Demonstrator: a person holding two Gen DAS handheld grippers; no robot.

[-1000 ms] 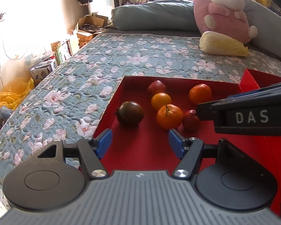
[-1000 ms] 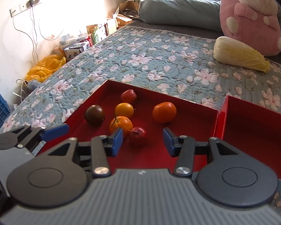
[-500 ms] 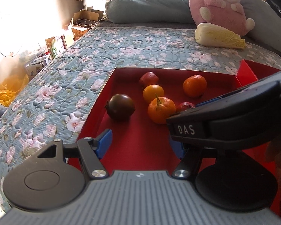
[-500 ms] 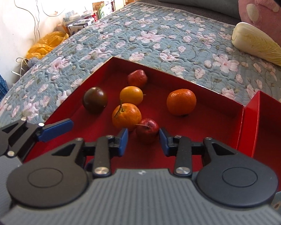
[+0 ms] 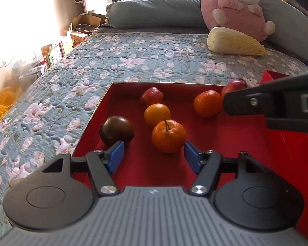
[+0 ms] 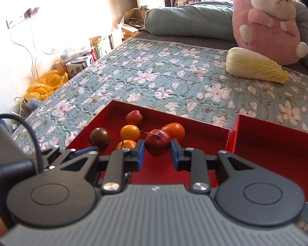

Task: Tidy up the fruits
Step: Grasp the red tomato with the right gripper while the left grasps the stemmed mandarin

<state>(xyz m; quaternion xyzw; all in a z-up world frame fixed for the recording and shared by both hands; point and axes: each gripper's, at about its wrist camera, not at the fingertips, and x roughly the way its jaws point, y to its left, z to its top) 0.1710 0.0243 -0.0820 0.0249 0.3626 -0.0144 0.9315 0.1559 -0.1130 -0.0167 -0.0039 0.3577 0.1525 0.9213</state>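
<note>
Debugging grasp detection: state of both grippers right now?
Left gripper: open, empty, jaws closing, just short of the stemmed orange.
Right gripper: shut on the small red fruit, lifted.

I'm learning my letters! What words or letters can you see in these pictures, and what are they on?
"D": a white letter on the black side of the right gripper; anything after it is cut off by the picture's edge.
Boxes beside the bed: print too small and blurred to read.
Nothing else readable.
</note>
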